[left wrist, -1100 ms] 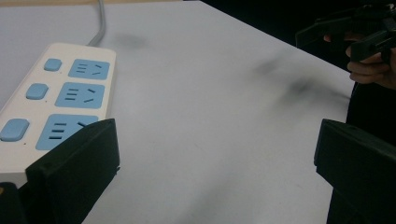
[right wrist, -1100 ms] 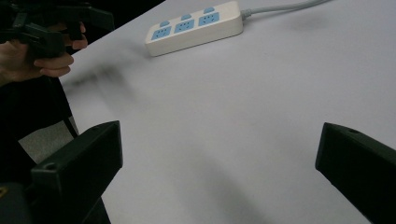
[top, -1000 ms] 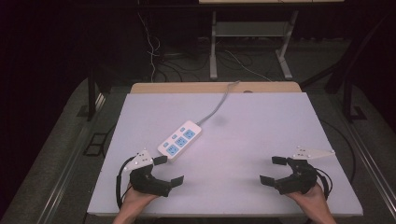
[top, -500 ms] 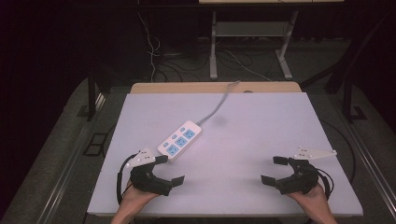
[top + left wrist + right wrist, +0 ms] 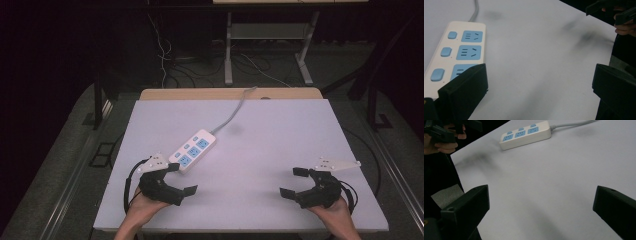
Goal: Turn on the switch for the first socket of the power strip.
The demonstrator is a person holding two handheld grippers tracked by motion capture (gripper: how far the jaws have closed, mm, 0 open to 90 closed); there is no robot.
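Approach is the step in hand: power strip (image 5: 194,151) lies on the surface (image 5: 280,140), just beside the wide-open, empty left gripper (image 5: 181,179); right gripper (image 5: 295,182) gapes empty, well apart. Next, probably closing on the strip's near end.

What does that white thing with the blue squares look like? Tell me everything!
The power strip is a long cream-white plastic bar with three blue sockets, each beside a small blue button. It lies flat and slanted on the white table, its grey cord running off the far edge. The open left gripper sits right by its near end.
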